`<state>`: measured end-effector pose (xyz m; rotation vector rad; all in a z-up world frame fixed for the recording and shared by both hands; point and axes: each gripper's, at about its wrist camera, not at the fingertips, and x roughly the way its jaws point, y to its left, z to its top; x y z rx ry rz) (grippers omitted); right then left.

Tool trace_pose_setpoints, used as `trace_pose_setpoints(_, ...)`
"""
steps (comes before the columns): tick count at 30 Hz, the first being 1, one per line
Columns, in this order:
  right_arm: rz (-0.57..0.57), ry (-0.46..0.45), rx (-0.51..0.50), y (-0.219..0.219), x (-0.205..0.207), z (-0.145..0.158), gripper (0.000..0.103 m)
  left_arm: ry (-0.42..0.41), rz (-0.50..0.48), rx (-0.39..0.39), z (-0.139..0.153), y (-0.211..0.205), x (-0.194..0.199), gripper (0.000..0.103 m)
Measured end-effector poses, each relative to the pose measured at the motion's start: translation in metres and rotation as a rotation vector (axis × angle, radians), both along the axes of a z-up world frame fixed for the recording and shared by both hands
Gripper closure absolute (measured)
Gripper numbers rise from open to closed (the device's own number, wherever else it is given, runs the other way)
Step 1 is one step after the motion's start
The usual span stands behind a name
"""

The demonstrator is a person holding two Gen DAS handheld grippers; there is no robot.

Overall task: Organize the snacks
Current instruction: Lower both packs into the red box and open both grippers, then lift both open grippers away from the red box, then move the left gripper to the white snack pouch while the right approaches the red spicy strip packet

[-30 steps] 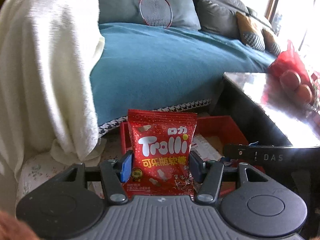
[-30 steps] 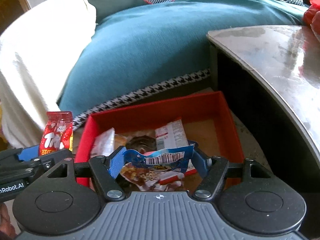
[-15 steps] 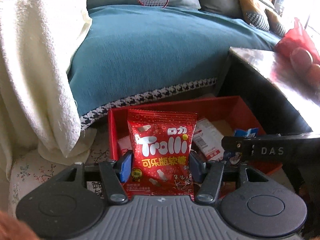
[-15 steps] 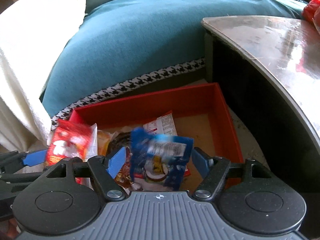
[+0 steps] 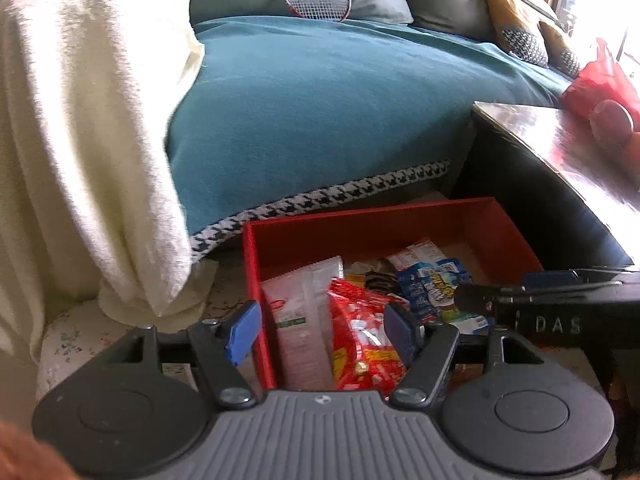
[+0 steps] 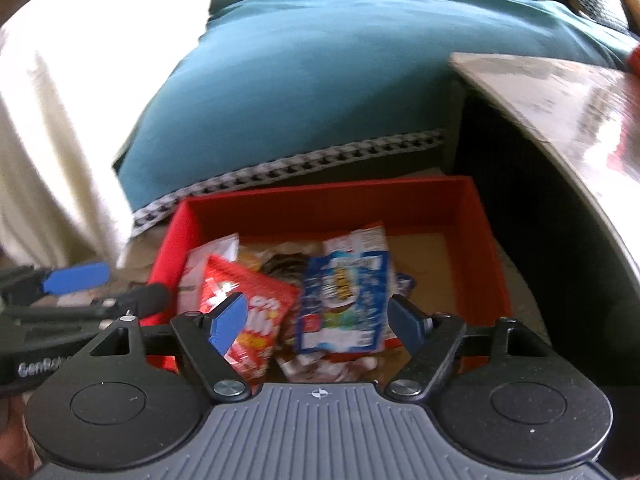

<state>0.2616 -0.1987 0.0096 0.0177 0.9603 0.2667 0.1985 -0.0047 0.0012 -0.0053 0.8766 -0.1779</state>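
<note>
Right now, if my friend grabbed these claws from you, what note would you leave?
Left claw: jaws opening, nothing gripped; the red gummy bag lies below it in the red box.
Right claw: jaws opening, nothing gripped; the blue snack packet lies in the box too.
Done: both bags dropped in with other packets.
Left: pull both claws away; any remaining snacks are out of view.

I see the red box [image 6: 328, 206] resting on the floor [image 5: 80, 336], holding snack packets [image 6: 344, 300] piled inside.
</note>
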Motion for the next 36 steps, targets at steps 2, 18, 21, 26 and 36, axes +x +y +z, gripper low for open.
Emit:
trace_pose_setpoints(2,0.029,0.002,0.000,0.010,-0.004,0.002,0.020,-0.002,0.014,0.004,0.001,0.008,-0.002,0.043)
trace_pose_setpoints(18,0.295,0.028,-0.024,0.108,-0.053,0.009,0.018,0.082,0.161,-0.009,-0.011,0.086,-0.009,0.042)
trace_pose_setpoints(21,0.334,0.044,-0.038,0.122,-0.059,0.005,0.018,0.094,0.176,0.002,-0.015,0.090,-0.008,0.042)
trace_pose_setpoints(26,0.408,0.076,-0.065,0.144,-0.074,-0.006,0.018,0.116,0.204,-0.001,-0.022,0.100,-0.002,0.042)
trace_pose_setpoints(36,0.445,0.146,-0.100,0.150,-0.079,-0.025,0.018,0.207,0.165,0.042,-0.054,0.094,0.011,0.042)
